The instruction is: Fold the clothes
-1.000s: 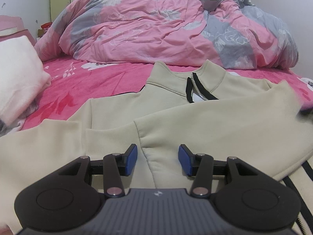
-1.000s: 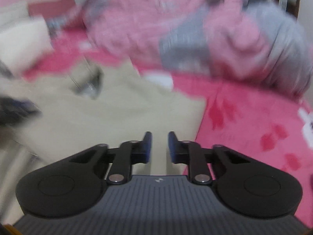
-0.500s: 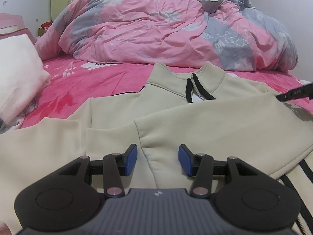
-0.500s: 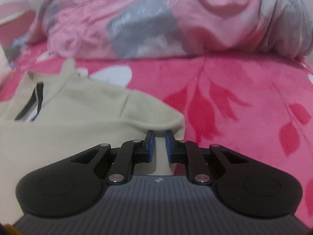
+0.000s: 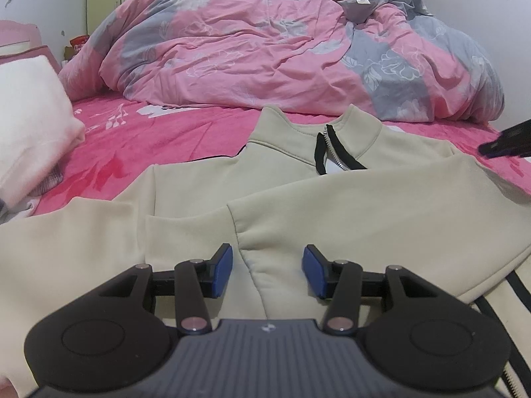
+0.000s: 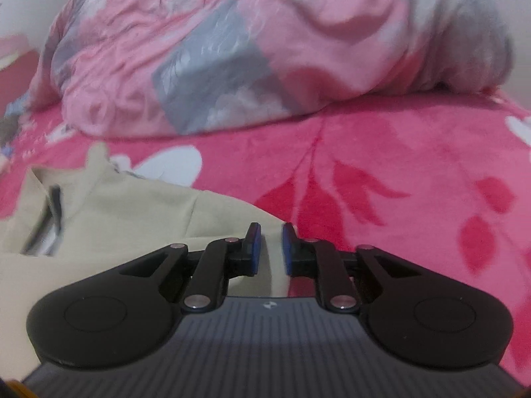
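Beige zip-neck jacket (image 5: pixel 332 205): lies front-up on the pink bed cover (image 5: pixel 186 139), collar (image 5: pixel 315 136) toward the heaped quilt (image 5: pixel 265 59), hem toward the cameras. One sleeve (image 5: pixel 381 212) is laid crosswise over the chest, its long axis running side to side; its cuff end sits just beyond the left gripper (image 5: pixel 267 270).

Left gripper: blue pads spread wide, nothing between them, poised low over the jacket's lower front. The cuff's fold line lies straight ahead of the gap.

Right gripper (image 6: pixel 270 248): at the jacket's outer shoulder edge (image 6: pixel 232 205), jaws narrowed to a slim gap. Cloth shows in that gap, but whether it is pinched cannot be told; the view is blurred.

Room: bare bed cover opens beyond the jacket's right edge toward the wall. A white pillow (image 5: pixel 30 122) lies well off the jacket's left side, the quilt near behind the collar.

Judgement: partly folded, one sleeve across; the other side spreads outward.
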The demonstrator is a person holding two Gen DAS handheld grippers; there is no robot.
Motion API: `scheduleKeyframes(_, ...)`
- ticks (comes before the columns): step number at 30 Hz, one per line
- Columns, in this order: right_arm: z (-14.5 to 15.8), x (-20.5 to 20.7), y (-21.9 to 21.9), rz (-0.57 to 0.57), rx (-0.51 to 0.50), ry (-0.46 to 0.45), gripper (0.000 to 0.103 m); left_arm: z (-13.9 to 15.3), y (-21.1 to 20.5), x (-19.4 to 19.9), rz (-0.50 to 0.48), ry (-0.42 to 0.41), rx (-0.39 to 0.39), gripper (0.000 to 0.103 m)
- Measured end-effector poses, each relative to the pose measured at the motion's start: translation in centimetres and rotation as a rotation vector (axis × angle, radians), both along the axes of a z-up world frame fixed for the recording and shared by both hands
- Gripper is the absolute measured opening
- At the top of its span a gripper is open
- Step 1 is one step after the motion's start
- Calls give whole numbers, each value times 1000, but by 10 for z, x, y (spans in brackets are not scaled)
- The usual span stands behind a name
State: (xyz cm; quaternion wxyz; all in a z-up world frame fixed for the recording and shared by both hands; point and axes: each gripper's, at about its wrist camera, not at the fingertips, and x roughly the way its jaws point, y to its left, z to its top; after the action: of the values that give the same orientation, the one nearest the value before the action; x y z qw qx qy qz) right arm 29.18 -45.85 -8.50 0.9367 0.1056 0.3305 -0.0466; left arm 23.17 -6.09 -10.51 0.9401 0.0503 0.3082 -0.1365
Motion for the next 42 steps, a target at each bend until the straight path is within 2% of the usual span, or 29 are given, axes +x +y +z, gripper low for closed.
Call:
scheduleKeyframes(3,26,-38,13,101,115,-36,15,0,0,0,0,1,-4,49)
scheduleKeyframes(8,-2,-66,55,307,91,137,23,0,0,0,0,1,-1,49)
scheduleKeyframes(17,15,-113,76,295,52,9,26,0,-2,-1,-1,-5,18,49)
scheduleKeyframes(20,-23,-123,89,293,-34,12,28,0,-5,-1,-1,-7,42,50)
scheduleKeyframes(22,-28,-132,89,292,-42,-50,28,1,-8,-1,0,-6,67,51)
scheduleKeyframes(25,-27,-130,86,275,-16,-56,29,12,-8,-6,36,11,81,51)
scheduleKeyframes(28,-27,-131,85,275,-14,-61,29,27,-4,-22,38,19,24,51)
scheduleKeyframes(30,-27,-130,84,274,-10,-63,29,32,-5,-32,34,14,30,54)
scheduleKeyframes(34,-28,-131,84,275,-5,-69,29,8,-9,-37,34,38,103,61)
scheduleKeyframes(36,-28,-131,84,276,-8,-70,29,3,-7,-42,36,2,90,62)
scheduleKeyframes(42,-28,-133,87,275,-26,-76,30,3,-1,-42,42,9,51,64)
